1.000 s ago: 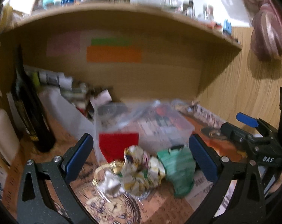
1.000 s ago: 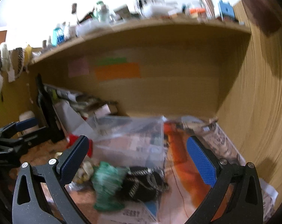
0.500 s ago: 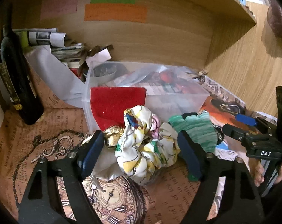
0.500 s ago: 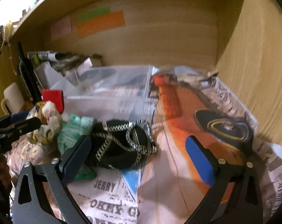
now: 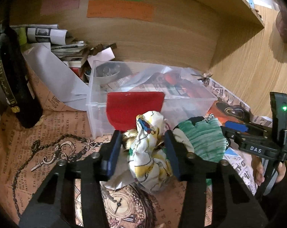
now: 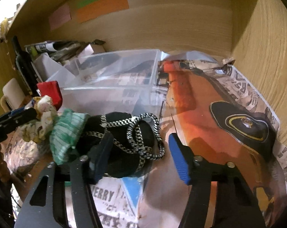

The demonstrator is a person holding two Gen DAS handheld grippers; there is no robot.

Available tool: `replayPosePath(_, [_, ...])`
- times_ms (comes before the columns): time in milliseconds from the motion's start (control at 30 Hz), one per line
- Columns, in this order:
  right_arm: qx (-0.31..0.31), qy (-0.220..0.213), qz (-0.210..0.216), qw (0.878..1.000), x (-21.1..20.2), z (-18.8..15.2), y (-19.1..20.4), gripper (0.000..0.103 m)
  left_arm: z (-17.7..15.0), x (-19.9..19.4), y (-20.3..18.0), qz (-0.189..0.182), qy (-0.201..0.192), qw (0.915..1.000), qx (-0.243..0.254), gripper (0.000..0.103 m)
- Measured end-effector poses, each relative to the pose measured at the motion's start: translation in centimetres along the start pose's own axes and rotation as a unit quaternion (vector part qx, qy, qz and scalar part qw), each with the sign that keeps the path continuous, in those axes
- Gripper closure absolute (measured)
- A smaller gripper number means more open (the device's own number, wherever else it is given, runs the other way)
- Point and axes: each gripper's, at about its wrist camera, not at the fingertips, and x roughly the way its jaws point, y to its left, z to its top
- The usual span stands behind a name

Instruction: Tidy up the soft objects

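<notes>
A white floral scrunchie (image 5: 149, 148) lies in front of a clear plastic box (image 5: 97, 104). My left gripper (image 5: 143, 152) straddles it, jaws closing around it, pads near the cloth on both sides. A green cloth (image 5: 202, 138) lies to its right. A black pouch with a silver chain (image 6: 128, 138) sits between the jaws of my right gripper (image 6: 139, 155); the left pad touches it, the right pad stands apart. The scrunchie (image 6: 42, 114), the green cloth (image 6: 67, 133) and the box (image 6: 109, 91) also show in the right wrist view.
A dark bottle (image 5: 12, 81) stands at the left. Papers and clutter (image 5: 63, 43) are piled at the back. A red pad (image 5: 132, 106) leans against the box front. A gold item (image 5: 130, 134) lies beside the scrunchie. Wooden walls close in behind and to the right.
Both grippers moved forward and down onto the pile. The left jaws narrowed around the scrunchie. The right jaws narrowed around the black pouch.
</notes>
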Motion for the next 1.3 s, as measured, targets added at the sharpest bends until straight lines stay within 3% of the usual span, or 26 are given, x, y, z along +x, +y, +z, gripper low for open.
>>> replayPosePath(100, [0.002,0.020,0.009,1.000,1.0,-0.2,-0.2,0.076,-0.2,1.0,0.2,-0.002,0.014,0.9999,-0.001,0.072])
replayPosePath(267, [-0.016,0.016,-0.001,1.000,1.1,-0.3,0.3,0.089,-0.2,1.4,0.4,0.002,0.017,0.9998,-0.003,0.080])
replayPosePath(467, [-0.005,-0.002,-0.002,1.000,-0.2,-0.7,-0.3,0.095,0.3,-0.3,0.6,-0.005,-0.004,1.0000,-0.007,0.086])
replayPosePath(767, [0.006,-0.044,-0.009,0.999,-2.5,-0.1,-0.8,0.096,1.8,-3.8,0.3,-0.002,-0.059,0.9982,-0.007,0.088])
replayPosePath(867, [0.012,-0.038,-0.015,0.999,-2.8,0.2,-1.3,0.095,2.5,-4.6,0.5,0.003,-0.078,0.9969,-0.009,0.088])
replayPosePath(933, [0.018,-0.028,-0.025,0.999,-2.5,0.4,-2.0,0.087,2.9,-4.9,0.8,0.006,-0.085,0.9963,-0.011,0.088])
replayPosePath(1000, [0.022,-0.024,-0.038,0.999,-2.0,0.5,-2.7,0.062,3.3,-5.1,1.0,0.009,-0.092,0.9956,-0.012,0.088])
replayPosePath(1067, [0.018,-0.009,-0.040,0.999,-1.4,0.5,-3.0,0.056,3.6,-5.1,1.3,0.012,-0.094,0.9954,-0.014,0.088])
replayPosePath(1267, [-0.012,0.055,-0.060,0.997,2.3,0.2,-3.4,0.057,3.7,-4.7,1.7,0.012,-0.090,0.9958,-0.016,0.088])
replayPosePath(1300, [-0.019,0.057,-0.065,0.996,2.4,0.2,-3.2,0.066,3.6,-4.5,1.8,0.012,-0.088,0.9959,-0.017,0.088])
